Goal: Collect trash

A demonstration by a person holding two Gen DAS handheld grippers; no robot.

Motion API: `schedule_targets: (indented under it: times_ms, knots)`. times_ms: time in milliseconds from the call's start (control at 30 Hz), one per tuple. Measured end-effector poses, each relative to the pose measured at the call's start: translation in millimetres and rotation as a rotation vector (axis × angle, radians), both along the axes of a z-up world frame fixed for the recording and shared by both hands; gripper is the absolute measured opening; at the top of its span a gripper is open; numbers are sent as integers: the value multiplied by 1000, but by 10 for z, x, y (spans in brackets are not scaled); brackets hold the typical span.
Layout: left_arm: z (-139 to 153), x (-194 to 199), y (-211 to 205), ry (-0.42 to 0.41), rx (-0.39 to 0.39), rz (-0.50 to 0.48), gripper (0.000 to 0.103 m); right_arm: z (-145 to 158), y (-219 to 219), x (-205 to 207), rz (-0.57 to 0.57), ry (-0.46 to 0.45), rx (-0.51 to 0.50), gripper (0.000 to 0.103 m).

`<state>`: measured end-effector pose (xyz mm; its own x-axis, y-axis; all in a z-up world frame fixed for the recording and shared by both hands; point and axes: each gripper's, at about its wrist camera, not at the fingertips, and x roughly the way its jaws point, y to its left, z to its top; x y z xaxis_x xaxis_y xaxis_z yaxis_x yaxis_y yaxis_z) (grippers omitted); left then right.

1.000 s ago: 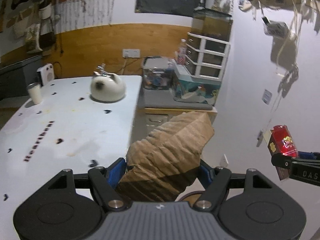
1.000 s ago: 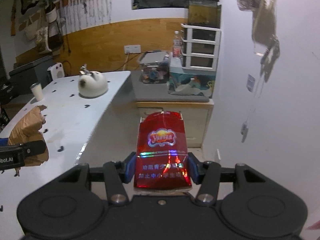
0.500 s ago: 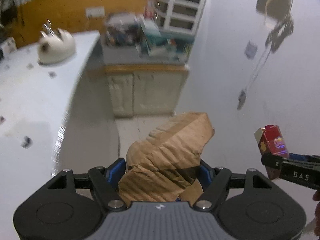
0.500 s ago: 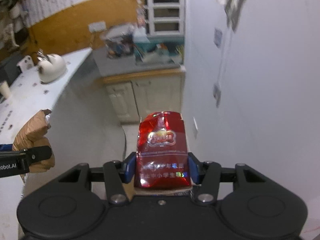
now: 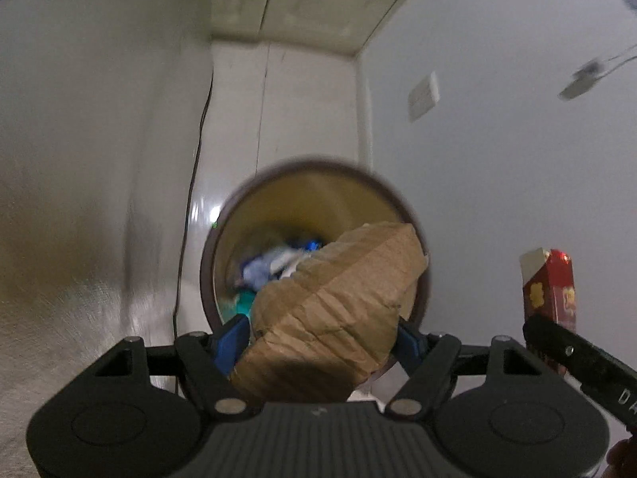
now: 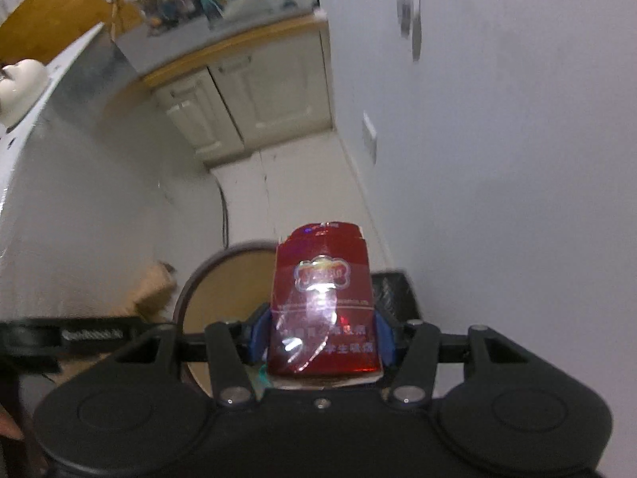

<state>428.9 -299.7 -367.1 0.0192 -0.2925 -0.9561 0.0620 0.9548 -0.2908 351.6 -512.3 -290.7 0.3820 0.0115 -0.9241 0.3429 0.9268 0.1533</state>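
While you're holding both pieces over the round brown-rimmed trash bin (image 5: 306,183), you're bringing the left gripper (image 5: 322,332) squarely above its mouth before releasing; it's clamped on the crumpled brown paper bag (image 5: 334,306). The right gripper (image 6: 318,338) is gripping the glossy red foil-wrapped snack box (image 6: 322,302) just beside the rim, so you're needing to centre it too. The bin is already holding blurred scraps.

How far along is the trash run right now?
Picked up: the left gripper clamps the crumpled brown paper bag; the right gripper clamps the red packet. In hand: both hover at the round bin, which already holds scraps. Left: releasing both into it.
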Motion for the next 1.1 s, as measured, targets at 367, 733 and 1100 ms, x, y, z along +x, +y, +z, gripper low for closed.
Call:
schedule_targets:
  times_ms: [367, 733, 1100]
  knots:
    - [-635, -87, -9, 66, 54, -35, 102, -963, 86, 299, 15, 125, 106, 54]
    - [-512, -201, 68, -21, 161, -196, 103, -1259, 267, 714, 138, 114, 114, 97]
    - [-95, -334, 157, -93, 146, -173, 103, -990, 199, 342, 185, 134, 52, 103]
